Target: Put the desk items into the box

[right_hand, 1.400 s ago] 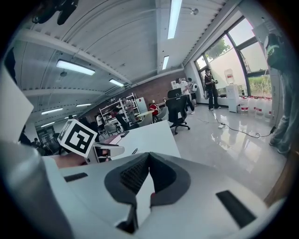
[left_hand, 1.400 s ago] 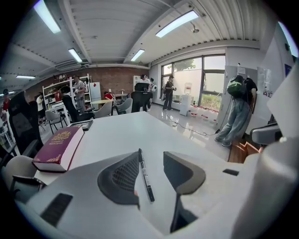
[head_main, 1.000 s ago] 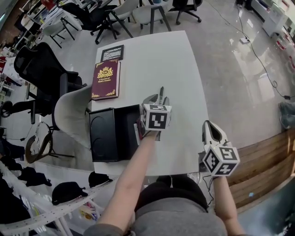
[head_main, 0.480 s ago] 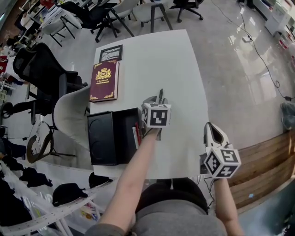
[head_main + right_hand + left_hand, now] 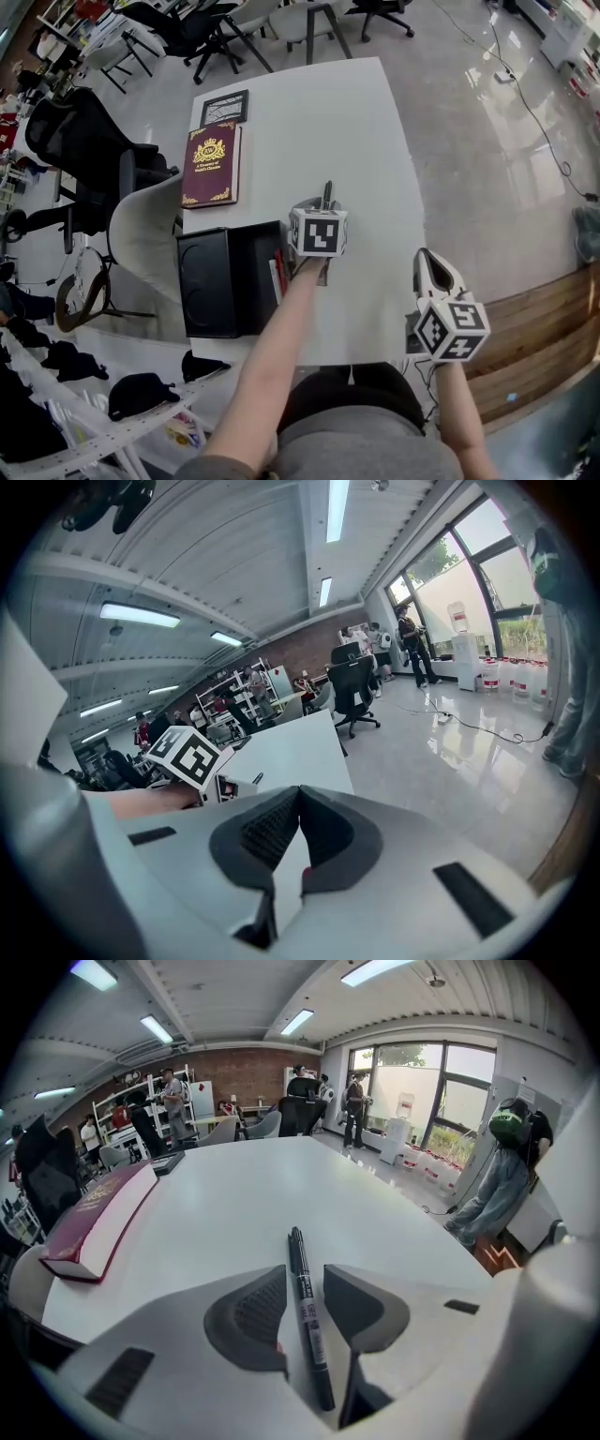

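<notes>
One pen (image 5: pixel 298 1249) between narrowing left tongs (image 5: pixel 306 1274) (apparently ungripped), right tongs (image 5: pixel 298 797) closed, one book (image 5: pixel 212 164)

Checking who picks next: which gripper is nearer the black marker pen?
Left. The left gripper straddles the marker pen, its jaws just closing, not yet pressing it. The right gripper hangs beyond the near corner of the table, well aside.

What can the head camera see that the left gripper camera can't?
Only the head view shows the black box at the table's edge and the right hand-held gripper. Only the left gripper view shows people standing near the far windows, and the left hand-held gripper up close: its jaws have just been closing, and the pen lies between them, not yet pinched. Both show the pen, the red book and the white table.
</notes>
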Demonstrator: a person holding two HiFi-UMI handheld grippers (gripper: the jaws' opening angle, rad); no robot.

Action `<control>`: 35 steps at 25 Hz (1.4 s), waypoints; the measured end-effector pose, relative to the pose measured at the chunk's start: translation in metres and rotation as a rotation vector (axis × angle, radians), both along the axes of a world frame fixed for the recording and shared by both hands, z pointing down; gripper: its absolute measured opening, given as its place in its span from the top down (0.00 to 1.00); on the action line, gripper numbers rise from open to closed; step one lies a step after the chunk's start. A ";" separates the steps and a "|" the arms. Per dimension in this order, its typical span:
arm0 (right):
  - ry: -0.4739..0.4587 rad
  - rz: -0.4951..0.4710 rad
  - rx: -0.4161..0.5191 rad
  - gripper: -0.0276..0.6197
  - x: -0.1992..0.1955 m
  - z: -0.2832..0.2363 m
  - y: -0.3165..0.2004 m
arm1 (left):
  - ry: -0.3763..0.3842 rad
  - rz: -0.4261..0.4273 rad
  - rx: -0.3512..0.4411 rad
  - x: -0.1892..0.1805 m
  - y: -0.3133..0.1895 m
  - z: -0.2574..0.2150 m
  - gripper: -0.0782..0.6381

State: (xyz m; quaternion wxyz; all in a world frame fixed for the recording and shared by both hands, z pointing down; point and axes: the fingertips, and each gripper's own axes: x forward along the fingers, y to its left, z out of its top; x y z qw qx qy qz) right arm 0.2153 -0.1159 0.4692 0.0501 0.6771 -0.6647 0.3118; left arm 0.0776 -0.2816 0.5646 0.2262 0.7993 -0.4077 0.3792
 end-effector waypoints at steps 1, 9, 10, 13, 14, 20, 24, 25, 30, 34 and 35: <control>-0.002 0.000 0.000 0.95 0.000 0.000 0.000 | 0.002 -0.001 0.004 0.000 -0.001 -0.001 0.71; -0.001 0.000 -0.005 0.95 0.000 0.000 -0.001 | 0.021 -0.017 -0.007 -0.002 -0.003 -0.003 0.73; -0.001 -0.001 -0.006 0.95 0.000 -0.001 -0.001 | 0.021 -0.018 -0.008 -0.002 -0.004 -0.003 0.74; 0.002 -0.002 -0.006 0.95 -0.001 -0.001 0.000 | 0.016 -0.020 -0.005 -0.002 -0.003 -0.003 0.78; 0.002 -0.002 -0.006 0.95 -0.001 -0.002 0.000 | 0.016 -0.020 -0.003 -0.002 -0.002 -0.002 0.79; 0.003 -0.004 -0.012 0.95 -0.001 -0.001 0.001 | 0.016 -0.004 0.006 0.004 -0.002 -0.005 0.82; 0.007 -0.013 -0.011 0.95 -0.003 -0.002 0.000 | 0.004 0.000 0.015 0.002 0.000 -0.008 0.82; 0.007 -0.017 -0.010 0.95 -0.003 -0.003 0.000 | 0.006 0.001 0.026 0.002 0.000 -0.013 0.82; 0.006 -0.039 -0.004 0.95 -0.010 -0.006 -0.003 | 0.052 -0.003 0.048 0.004 0.007 -0.036 0.82; 0.005 -0.066 0.005 0.95 -0.019 -0.010 -0.007 | 0.090 -0.015 0.072 -0.001 0.010 -0.057 0.82; 0.004 -0.074 0.009 0.95 -0.022 -0.011 -0.008 | 0.095 -0.022 0.074 -0.004 0.011 -0.060 0.82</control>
